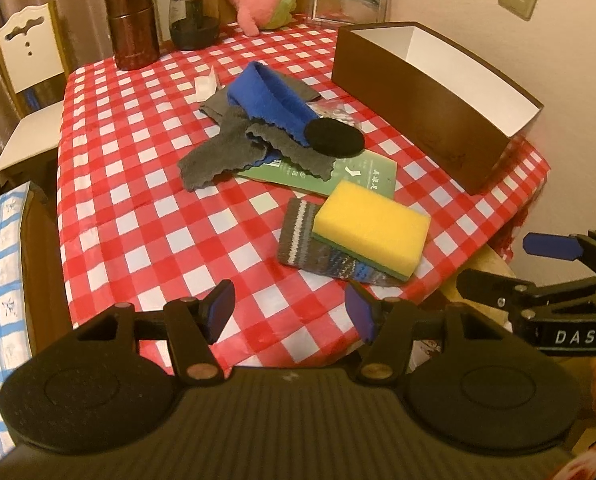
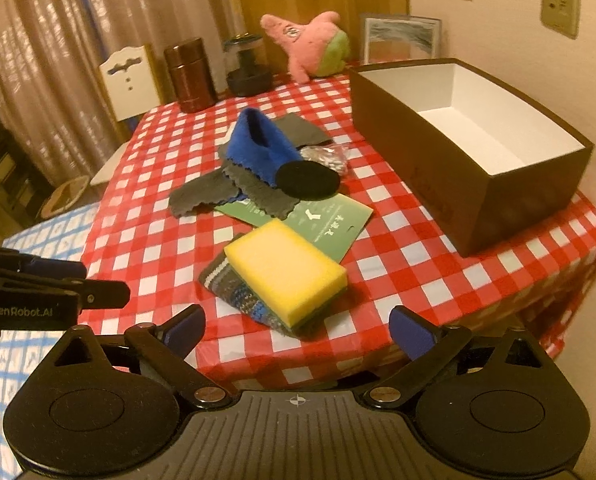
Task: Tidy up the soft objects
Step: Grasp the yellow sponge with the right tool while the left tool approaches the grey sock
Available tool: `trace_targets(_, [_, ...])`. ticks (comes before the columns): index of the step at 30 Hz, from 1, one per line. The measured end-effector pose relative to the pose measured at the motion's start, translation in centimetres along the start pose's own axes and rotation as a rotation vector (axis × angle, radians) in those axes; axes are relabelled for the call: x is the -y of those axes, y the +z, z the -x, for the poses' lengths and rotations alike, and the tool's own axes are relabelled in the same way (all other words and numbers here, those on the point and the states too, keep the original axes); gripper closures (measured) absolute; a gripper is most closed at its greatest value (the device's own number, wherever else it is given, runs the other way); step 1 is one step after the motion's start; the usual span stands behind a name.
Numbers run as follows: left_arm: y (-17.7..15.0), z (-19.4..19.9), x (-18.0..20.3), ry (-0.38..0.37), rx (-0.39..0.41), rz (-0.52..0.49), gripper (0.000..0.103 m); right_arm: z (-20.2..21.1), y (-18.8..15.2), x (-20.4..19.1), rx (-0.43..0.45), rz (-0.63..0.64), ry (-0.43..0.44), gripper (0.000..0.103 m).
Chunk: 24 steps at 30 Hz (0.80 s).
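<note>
Sponge point(image 2: 284, 276), yellow foam block with a thin green scrub layer underneath, lies at the near edge of the tabletop point(image 2: 417, 280), resting on a folded striped knit sock point(image 2: 234, 292) in grey, blue and white bands. Green printed card point(image 2: 337, 220) sits just beyond the sponge at 12 o'clock, partly under it. Further back at 12 o'clock a heap: blue fleece cloth point(image 2: 254, 140) folded into a loop, grey cloth point(image 2: 202, 196) with wavy scalloped edges spreading toward 9 o'clock, black round pad point(image 2: 307, 180) on top, a crinkly clear packet point(image 2: 329, 158) just behind the pad.

Open box point(image 2: 429, 152), dark brown outside and white inside, stands at 2 o'clock from the sponge, well apart from it, nothing visible inside. Pink star plush point(image 2: 305, 46) with green shorts leans at the far edge, 12 o'clock. Brown canister point(image 2: 190, 76) and glass jar point(image 2: 248, 66) stand at 11 o'clock.

Left gripper point(image 1: 292, 312): jaws spread apart, nothing between them, blue pads over bare checked cloth just short of the sock. Right gripper point(image 2: 296, 330): jaws wide apart, holding nothing, near corner of the sponge and sock showing between them without contact.
</note>
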State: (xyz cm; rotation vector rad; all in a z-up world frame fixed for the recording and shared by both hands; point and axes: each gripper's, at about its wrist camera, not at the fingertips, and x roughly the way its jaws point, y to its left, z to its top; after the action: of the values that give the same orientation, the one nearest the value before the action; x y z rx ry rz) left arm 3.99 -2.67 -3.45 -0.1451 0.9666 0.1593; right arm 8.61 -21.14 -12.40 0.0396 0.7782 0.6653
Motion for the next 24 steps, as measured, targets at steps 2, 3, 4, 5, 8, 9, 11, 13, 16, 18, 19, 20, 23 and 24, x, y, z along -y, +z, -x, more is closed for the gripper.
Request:
trace_targets(2, [0.0, -0.3, 0.4, 0.011, -0.005, 0.015, 0.045, -0.3, 0.0, 0.5, -0.008, 0.015, 0.017, 0.006])
trace_targets(3, [-0.1, -0.5, 0.7, 0.017, -0.008, 0.021, 0.045, -0.5, -0.1, 0.8, -0.014, 0.023, 0.024, 0.006])
trace_targets(4, [-0.2, -0.6, 0.9, 0.023, -0.009, 0.026, 0.045, -0.6, -0.1, 1.0, -0.019, 0.029, 0.029, 0.006])
trace_targets(5, [-0.3, -0.7, 1.0, 0.028, -0.010, 0.031, 0.045, -0.8, -0.2, 1.3, -0.023, 0.033, 0.035, 0.007])
trace_targets(8, [-0.7, -1.1, 1.5, 0.043, -0.023, 0.047, 0.045, -1.3, -0.4, 2.2, -0.041, 0.043, 0.056, 0.008])
trace_targets(9, [-0.8, -1.2, 1.5, 0.047, -0.027, 0.050, 0.045, -1.5, -0.5, 2.5, -0.045, 0.047, 0.062, 0.008])
trace_targets(11, [-1.0, -1.5, 1.5, 0.056, -0.035, 0.057, 0.046, -1.9, -0.6, 2.8, -0.052, 0.054, 0.067, 0.009])
trace_targets(13, [-1.1, -1.7, 1.4, 0.061, -0.041, 0.064, 0.046, -2.3, -0.6, 3.0, -0.061, 0.058, 0.072, 0.010])
trace_targets(16, [-1.0, -2.3, 1.1, 0.070, -0.052, 0.063, 0.046, -2.9, -0.5, 3.0, -0.068, 0.069, 0.088, 0.011])
trace_targets(18, [-0.9, -2.8, 0.9, 0.069, -0.058, 0.059, 0.046, -3.5, -0.5, 2.8, -0.071, 0.078, 0.094, 0.012])
trace_targets(19, [-0.9, -3.0, 0.8, 0.068, -0.062, 0.057, 0.046, -3.7, -0.4, 2.7, -0.072, 0.082, 0.093, 0.012])
trace_targets(20, [-0.8, -3.3, 0.7, 0.065, -0.065, 0.054, 0.046, -4.0, -0.4, 2.6, -0.073, 0.085, 0.090, 0.013])
trace_targets(23, [-0.4, -4.4, 0.3, 0.051, -0.073, 0.044, 0.046, -4.6, -0.1, 2.2, -0.064, 0.095, 0.086, 0.013])
trace_targets(24, [-0.2, -4.8, 0.2, 0.041, -0.074, 0.036, 0.046, -4.8, 0.0, 2.1, -0.061, 0.097, 0.086, 0.013])
